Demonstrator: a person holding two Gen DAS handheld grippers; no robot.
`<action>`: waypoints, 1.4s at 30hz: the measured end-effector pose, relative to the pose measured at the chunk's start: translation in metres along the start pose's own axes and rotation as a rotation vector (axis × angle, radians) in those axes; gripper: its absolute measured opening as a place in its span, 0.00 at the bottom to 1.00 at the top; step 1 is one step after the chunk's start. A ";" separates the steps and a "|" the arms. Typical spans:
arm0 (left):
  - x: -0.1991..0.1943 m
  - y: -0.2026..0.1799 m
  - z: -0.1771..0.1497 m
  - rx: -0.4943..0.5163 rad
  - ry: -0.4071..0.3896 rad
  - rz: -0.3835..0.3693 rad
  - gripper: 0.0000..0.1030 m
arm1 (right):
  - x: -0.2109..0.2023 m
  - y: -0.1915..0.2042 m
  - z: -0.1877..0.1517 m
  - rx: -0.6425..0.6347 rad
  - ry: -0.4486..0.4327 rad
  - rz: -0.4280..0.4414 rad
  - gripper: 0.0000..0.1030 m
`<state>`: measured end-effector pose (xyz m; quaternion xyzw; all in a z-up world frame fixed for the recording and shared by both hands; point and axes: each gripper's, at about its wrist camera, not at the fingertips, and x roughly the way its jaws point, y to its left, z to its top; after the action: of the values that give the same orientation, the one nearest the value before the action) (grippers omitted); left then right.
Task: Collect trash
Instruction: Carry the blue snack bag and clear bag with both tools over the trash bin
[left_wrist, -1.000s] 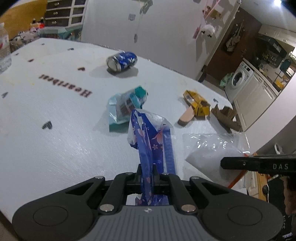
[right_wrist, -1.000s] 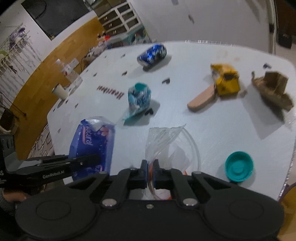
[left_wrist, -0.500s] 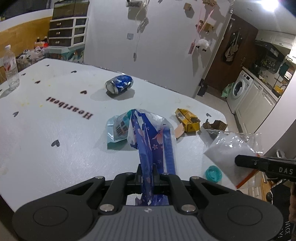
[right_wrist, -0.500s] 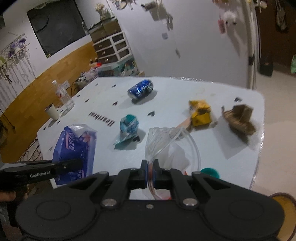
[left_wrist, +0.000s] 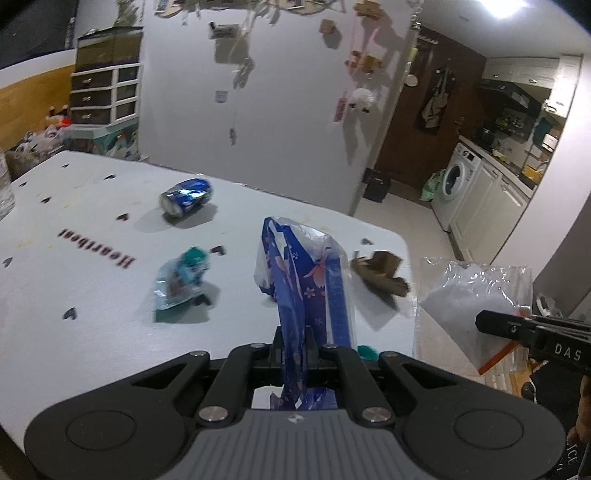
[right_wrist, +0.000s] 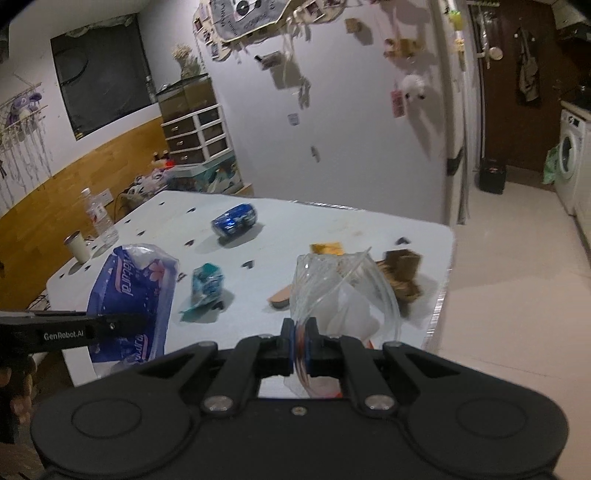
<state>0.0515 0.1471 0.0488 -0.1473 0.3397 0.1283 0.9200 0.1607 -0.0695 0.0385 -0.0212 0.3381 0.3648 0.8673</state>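
My left gripper (left_wrist: 293, 341) is shut on a blue flowered plastic wrapper (left_wrist: 306, 280) and holds it above the white table's near edge; the wrapper also shows in the right wrist view (right_wrist: 129, 295). My right gripper (right_wrist: 300, 332) is shut on a clear plastic bag (right_wrist: 332, 291), which also shows in the left wrist view (left_wrist: 469, 302). On the table (left_wrist: 74, 350) lie a blue can (left_wrist: 186, 195), a teal packet (left_wrist: 181, 280), a brown crumpled cardboard piece (left_wrist: 380, 273) and a yellow box (right_wrist: 327, 249).
A teal lid (left_wrist: 367, 350) peeks out behind my left gripper. A water bottle (right_wrist: 99, 218) and a cup (right_wrist: 77, 245) stand at the table's far left. A fridge wall (right_wrist: 351, 129) rises behind the table. Open floor (right_wrist: 517, 277) lies to the right.
Both grippers have risen and pulled back from the table with their loads still held. The table items now look smaller and farther away.
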 end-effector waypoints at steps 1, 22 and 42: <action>0.001 -0.010 0.000 0.006 -0.001 -0.007 0.07 | -0.005 -0.007 0.000 0.000 -0.005 -0.008 0.05; 0.057 -0.187 -0.025 0.100 0.080 -0.124 0.07 | -0.069 -0.174 -0.033 0.106 0.019 -0.092 0.06; 0.182 -0.276 -0.074 0.145 0.391 -0.271 0.07 | -0.045 -0.306 -0.121 0.376 0.226 -0.204 0.06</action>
<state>0.2351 -0.1097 -0.0747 -0.1472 0.4968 -0.0521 0.8537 0.2672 -0.3560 -0.0919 0.0662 0.4910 0.2011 0.8450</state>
